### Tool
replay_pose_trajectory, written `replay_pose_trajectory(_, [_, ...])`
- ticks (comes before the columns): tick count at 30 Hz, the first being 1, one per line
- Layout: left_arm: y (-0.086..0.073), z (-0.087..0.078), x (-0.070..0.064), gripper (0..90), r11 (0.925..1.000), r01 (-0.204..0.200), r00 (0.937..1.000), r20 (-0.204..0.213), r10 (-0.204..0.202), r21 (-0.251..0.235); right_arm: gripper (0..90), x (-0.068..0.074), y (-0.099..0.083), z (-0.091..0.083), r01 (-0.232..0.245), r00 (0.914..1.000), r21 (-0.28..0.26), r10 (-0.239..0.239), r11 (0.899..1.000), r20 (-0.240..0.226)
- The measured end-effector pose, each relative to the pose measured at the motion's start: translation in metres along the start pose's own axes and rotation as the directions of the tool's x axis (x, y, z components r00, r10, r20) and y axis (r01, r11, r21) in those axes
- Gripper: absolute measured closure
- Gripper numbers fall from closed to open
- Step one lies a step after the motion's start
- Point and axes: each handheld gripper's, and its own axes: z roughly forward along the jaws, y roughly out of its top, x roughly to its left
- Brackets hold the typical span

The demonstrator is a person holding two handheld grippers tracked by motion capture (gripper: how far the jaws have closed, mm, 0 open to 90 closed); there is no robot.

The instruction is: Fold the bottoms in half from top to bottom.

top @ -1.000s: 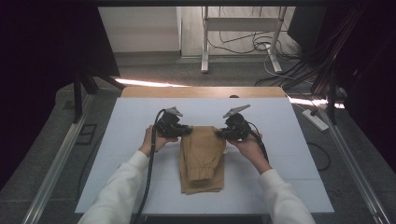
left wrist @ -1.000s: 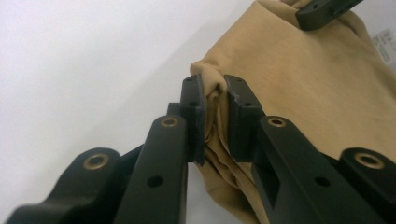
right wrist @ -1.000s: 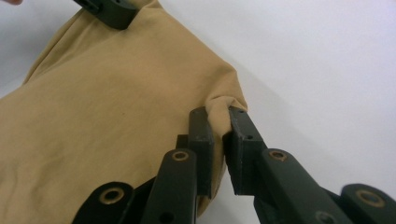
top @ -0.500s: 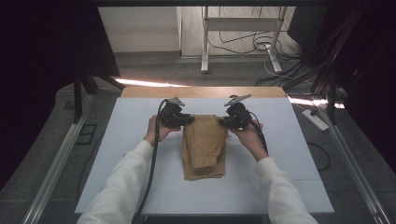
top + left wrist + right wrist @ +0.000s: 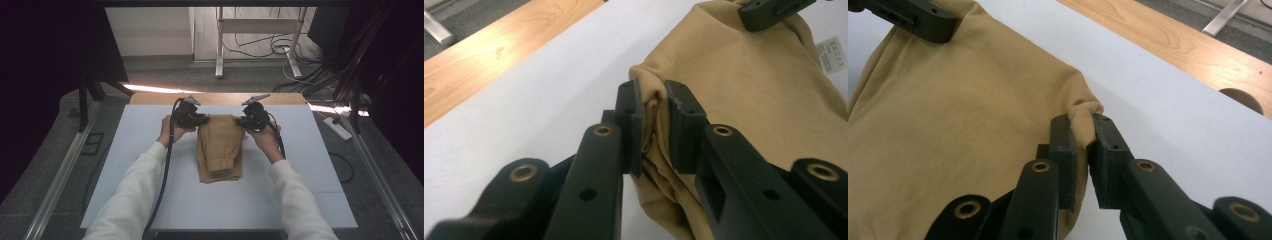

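A tan folded garment (image 5: 220,146) lies in the middle of the white table top (image 5: 140,150), its far end lifted between my two grippers. My left gripper (image 5: 200,120) is shut on the garment's far left corner (image 5: 655,107), cloth pinched between its jaws. At the far right corner (image 5: 1083,117), my right gripper (image 5: 242,121) is shut on a bunched fold of the same cloth. A white label (image 5: 835,52) shows at the garment's edge in the left gripper view. The near end of the garment rests flat on the table.
A wooden strip (image 5: 220,98) runs along the table's far edge. Beyond it stand a table frame (image 5: 257,30) and loose cables (image 5: 280,47) on the floor. A power strip (image 5: 337,127) lies off the right side. Metal rails (image 5: 57,175) flank the table.
Both grippers have moved away from me toward the far edge, pulling the garment's far end with them and stretching the cloth out longer.
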Motion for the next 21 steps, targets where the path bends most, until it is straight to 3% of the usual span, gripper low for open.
replay_pose_trajectory(8, [0.0, 0.001, -0.001, 73.4, 0.9999, 0.001, 0.9999, -0.011, 0.0, 0.011, 79.9, 0.001, -0.001, 0.001, -0.005, 1.0, -0.001, 0.005, 1.0, 0.003])
replay_pose_trajectory(9, [0.0, 0.002, -0.001, 68.3, 0.9997, 0.001, 0.9998, -0.021, -0.001, 0.023, 76.5, 0.0, -0.001, 0.001, -0.007, 1.0, -0.001, 0.007, 1.0, 0.003])
replay_pose_trajectory(11, [0.001, 0.003, -0.002, 42.9, 0.9991, 0.0, 0.9982, -0.06, 0.003, 0.043, 57.2, 0.0, -0.001, 0.002, -0.017, 0.9994, 0.003, 0.017, 1.0, 0.028])
replay_pose_trajectory(12, [0.0, 0.002, -0.002, 36.8, 0.999, 0.011, 0.9978, -0.066, -0.008, 0.042, 51.4, 0.0, -0.002, 0.001, -0.026, 0.9987, -0.011, 0.026, 1.0, 0.043])
replay_pose_trajectory(14, [-0.001, -0.002, -0.002, 32.3, 0.9993, 0.022, 0.9978, -0.062, -0.021, 0.029, 45.6, -0.002, -0.004, -0.001, -0.052, 0.9982, -0.033, 0.053, 0.998, 0.028])
replay_pose_trajectory(21, [-0.009, -0.015, -0.009, 32.6, 0.9999, 0.008, 0.9992, -0.039, -0.008, 0.01, 42.3, 0.003, -0.01, -0.002, -0.039, 0.9984, -0.028, 0.037, 0.999, -0.044])
